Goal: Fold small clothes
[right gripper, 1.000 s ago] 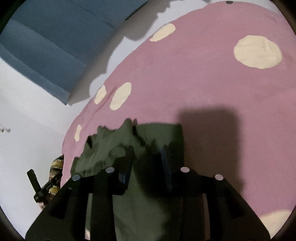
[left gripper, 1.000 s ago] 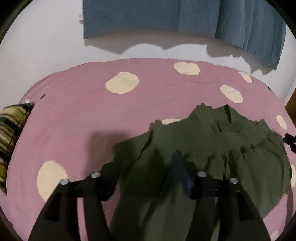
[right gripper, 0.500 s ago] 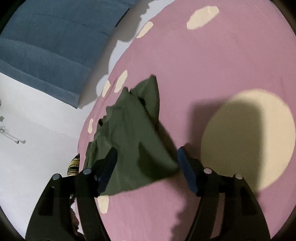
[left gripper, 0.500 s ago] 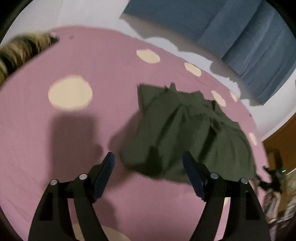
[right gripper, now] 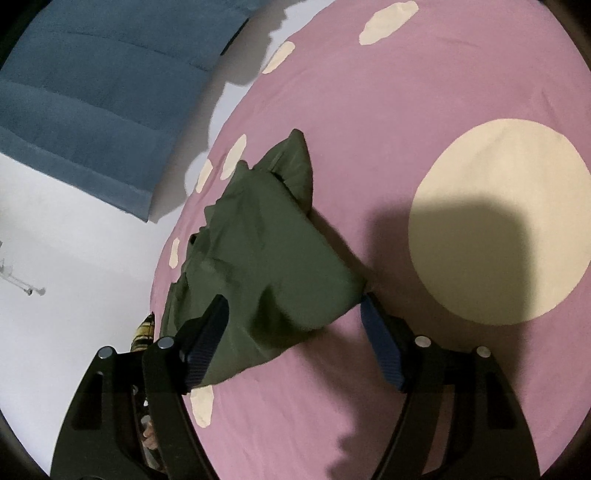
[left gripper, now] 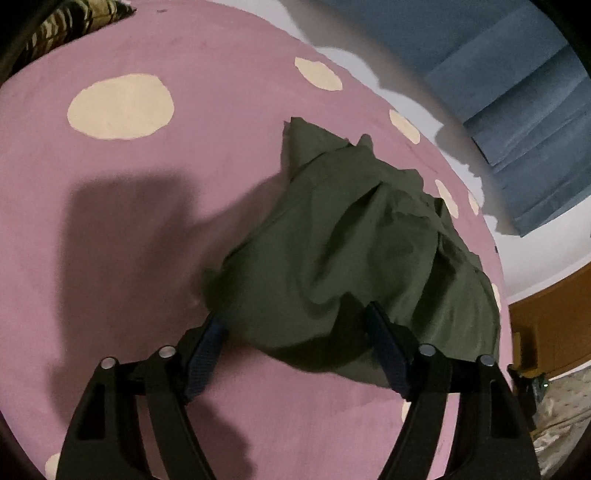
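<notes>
A dark green garment [left gripper: 351,240] lies in a rumpled, doubled-over heap on the pink sheet [left gripper: 129,221] with cream dots. In the left wrist view my left gripper [left gripper: 295,314] straddles the heap's near edge. Its jaws are closing, but the pads [left gripper: 205,347] stand clear of the cloth. The right wrist view shows the same garment [right gripper: 266,240] from the other side. My right gripper [right gripper: 293,299] has the cloth's near corner between its jaws, which are opening, and its pads [right gripper: 382,350] do not press on it.
A blue curtain [left gripper: 517,92] hangs on the white wall behind the bed [right gripper: 406,92]. A yellow and black striped cushion [left gripper: 74,18] lies at the sheet's far left edge. Wooden furniture [left gripper: 554,314] stands to the right.
Both grippers held the green cloth close up a second ago. They have since widened, rolled and drawn back, and the garment now lies dropped on the sheet.
</notes>
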A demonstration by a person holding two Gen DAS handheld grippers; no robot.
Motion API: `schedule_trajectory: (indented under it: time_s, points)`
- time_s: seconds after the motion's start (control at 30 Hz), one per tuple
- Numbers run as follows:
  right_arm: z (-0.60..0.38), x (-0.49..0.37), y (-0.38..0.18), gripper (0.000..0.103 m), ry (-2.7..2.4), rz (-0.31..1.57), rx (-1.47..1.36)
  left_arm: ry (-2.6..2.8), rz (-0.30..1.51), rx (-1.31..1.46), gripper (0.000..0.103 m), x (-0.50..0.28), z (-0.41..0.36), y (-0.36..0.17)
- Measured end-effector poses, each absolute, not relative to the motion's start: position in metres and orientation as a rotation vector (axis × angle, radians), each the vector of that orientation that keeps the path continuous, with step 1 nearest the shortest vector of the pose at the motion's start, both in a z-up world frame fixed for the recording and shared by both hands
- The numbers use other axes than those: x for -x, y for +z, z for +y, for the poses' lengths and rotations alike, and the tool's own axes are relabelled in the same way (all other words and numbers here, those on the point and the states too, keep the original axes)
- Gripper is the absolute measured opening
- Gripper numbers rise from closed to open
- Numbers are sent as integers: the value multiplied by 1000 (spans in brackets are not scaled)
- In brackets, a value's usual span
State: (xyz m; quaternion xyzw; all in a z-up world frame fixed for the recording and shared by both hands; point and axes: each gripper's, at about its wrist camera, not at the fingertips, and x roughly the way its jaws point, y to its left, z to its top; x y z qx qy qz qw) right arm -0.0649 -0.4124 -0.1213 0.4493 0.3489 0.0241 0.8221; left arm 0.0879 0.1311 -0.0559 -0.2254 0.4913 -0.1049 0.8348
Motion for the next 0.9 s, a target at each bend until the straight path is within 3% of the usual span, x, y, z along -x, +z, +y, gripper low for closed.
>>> schedule_trajectory:
  time_s: [0.07, 0.13, 0.23, 0.33, 0.57, 0.9]
  points:
    - [-410, 61, -121, 69, 25, 741, -946, -194, 1041, 431, 50, -88, 126, -55]
    - [-407, 59, -122, 30, -13, 752, -918, -169, 1043, 402, 39, -87, 123, -54]
    - [-406, 52, -128, 19, -16, 775, -898, -149, 1040, 419, 26, -85, 125, -51]
    - [-411, 52, -122, 15, -4, 764, -865, -133, 1027, 421, 22, -80, 124, -45]
    - [-421, 52, -133, 13, -1, 764, -873, -131, 1028, 436, 21, -78, 126, -52]
    - [-436, 79, -124, 38, -36, 748, -963, -163, 1019, 443, 30, -79, 133, -56]
